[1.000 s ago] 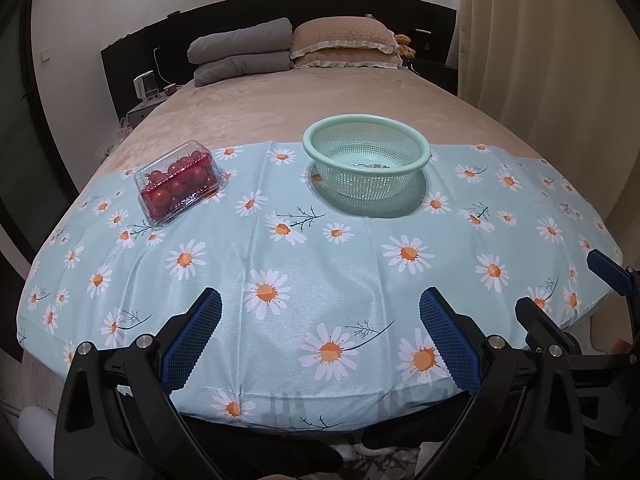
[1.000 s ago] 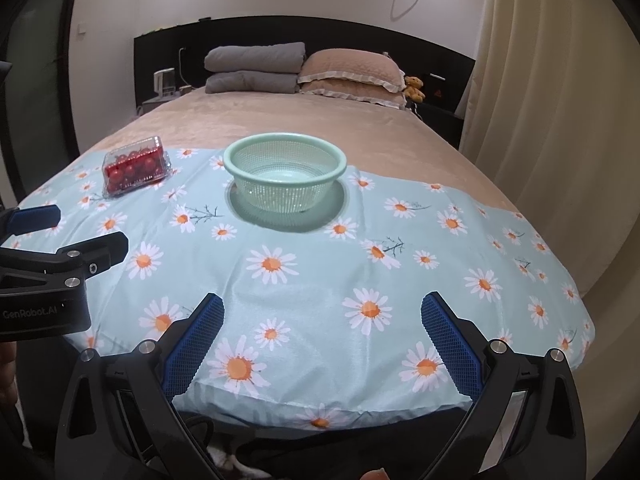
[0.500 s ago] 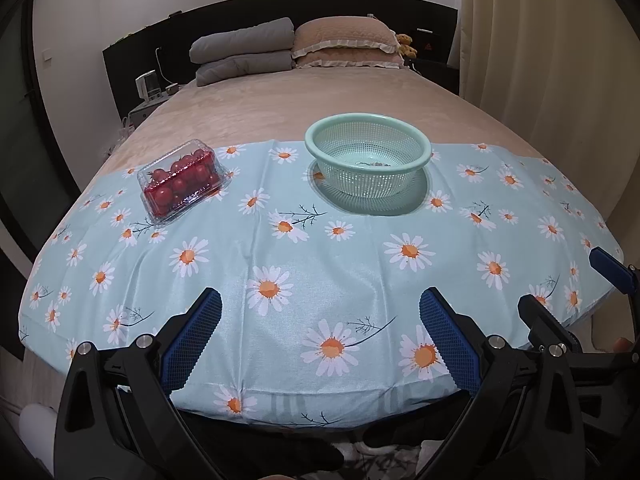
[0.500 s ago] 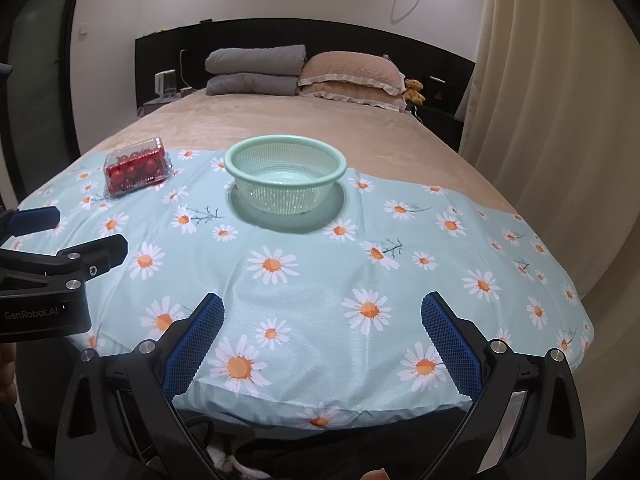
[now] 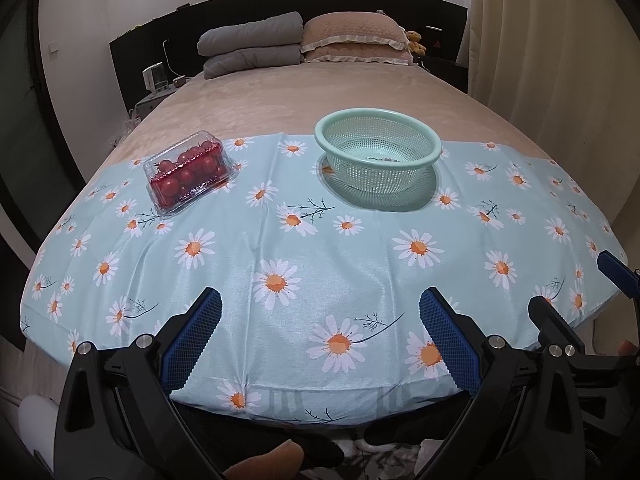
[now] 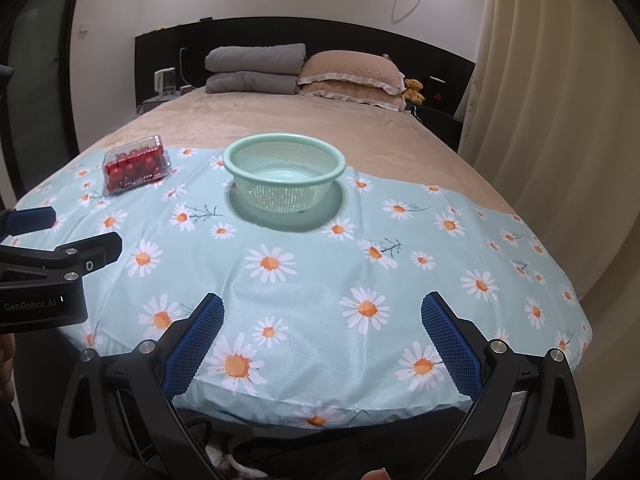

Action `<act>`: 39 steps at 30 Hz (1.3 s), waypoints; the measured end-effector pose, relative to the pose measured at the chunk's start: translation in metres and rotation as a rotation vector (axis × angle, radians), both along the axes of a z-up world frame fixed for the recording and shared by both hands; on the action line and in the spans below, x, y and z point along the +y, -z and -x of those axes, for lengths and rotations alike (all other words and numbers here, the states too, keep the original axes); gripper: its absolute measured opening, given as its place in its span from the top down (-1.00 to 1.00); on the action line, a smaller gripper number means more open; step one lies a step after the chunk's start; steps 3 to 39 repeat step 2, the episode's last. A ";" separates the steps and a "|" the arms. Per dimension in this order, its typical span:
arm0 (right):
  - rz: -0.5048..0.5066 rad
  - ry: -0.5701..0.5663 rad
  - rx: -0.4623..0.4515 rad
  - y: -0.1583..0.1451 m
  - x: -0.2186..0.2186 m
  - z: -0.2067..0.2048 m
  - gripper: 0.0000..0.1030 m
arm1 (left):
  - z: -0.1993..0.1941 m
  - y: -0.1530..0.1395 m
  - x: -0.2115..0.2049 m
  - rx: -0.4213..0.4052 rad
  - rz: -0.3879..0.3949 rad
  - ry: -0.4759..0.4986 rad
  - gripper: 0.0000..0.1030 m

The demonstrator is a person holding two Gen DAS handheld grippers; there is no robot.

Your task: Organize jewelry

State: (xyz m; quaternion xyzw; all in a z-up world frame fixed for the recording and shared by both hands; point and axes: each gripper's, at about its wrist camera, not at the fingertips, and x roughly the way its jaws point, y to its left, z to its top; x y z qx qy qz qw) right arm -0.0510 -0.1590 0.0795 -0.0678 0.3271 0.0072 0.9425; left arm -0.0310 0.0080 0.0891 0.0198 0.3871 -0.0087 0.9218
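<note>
A mint green plastic colander basket [image 5: 378, 136] [image 6: 284, 160] stands on the daisy-print cloth [image 5: 320, 248] [image 6: 320, 264] on the bed. Small dark items lie in its bottom [image 5: 386, 159]; I cannot tell what they are. A clear clamshell box of cherry tomatoes [image 5: 186, 174] [image 6: 134, 168] sits to the basket's left. My left gripper [image 5: 320, 320] is open and empty at the cloth's near edge. My right gripper [image 6: 322, 320] is open and empty, also at the near edge, to the right of the left one.
Grey folded blankets [image 5: 250, 46] and tan pillows [image 5: 356, 38] lie at the headboard. A small teddy bear [image 6: 414, 90] sits beside the pillows. A nightstand with a kettle [image 5: 154, 80] is at the left. A curtain [image 6: 540, 100] hangs on the right.
Both views have shifted slightly; the basket and tomato box sit a little higher and further right in frame. Both grippers stay open and nothing on the cloth moved.
</note>
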 end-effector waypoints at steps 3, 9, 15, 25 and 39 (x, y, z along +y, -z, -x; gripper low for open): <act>0.002 -0.005 0.001 0.000 0.000 0.000 -0.85 | 0.000 0.000 0.000 0.000 -0.002 0.000 -0.89; 0.002 -0.005 0.001 0.000 0.000 0.000 -0.85 | 0.000 0.000 0.000 0.000 -0.002 0.000 -0.89; 0.002 -0.005 0.001 0.000 0.000 0.000 -0.85 | 0.000 0.000 0.000 0.000 -0.002 0.000 -0.89; 0.002 -0.005 0.001 0.000 0.000 0.000 -0.85 | 0.000 0.000 0.000 0.000 -0.002 0.000 -0.89; 0.002 -0.005 0.001 0.000 0.000 0.000 -0.85 | 0.000 0.000 0.000 0.000 -0.002 0.000 -0.89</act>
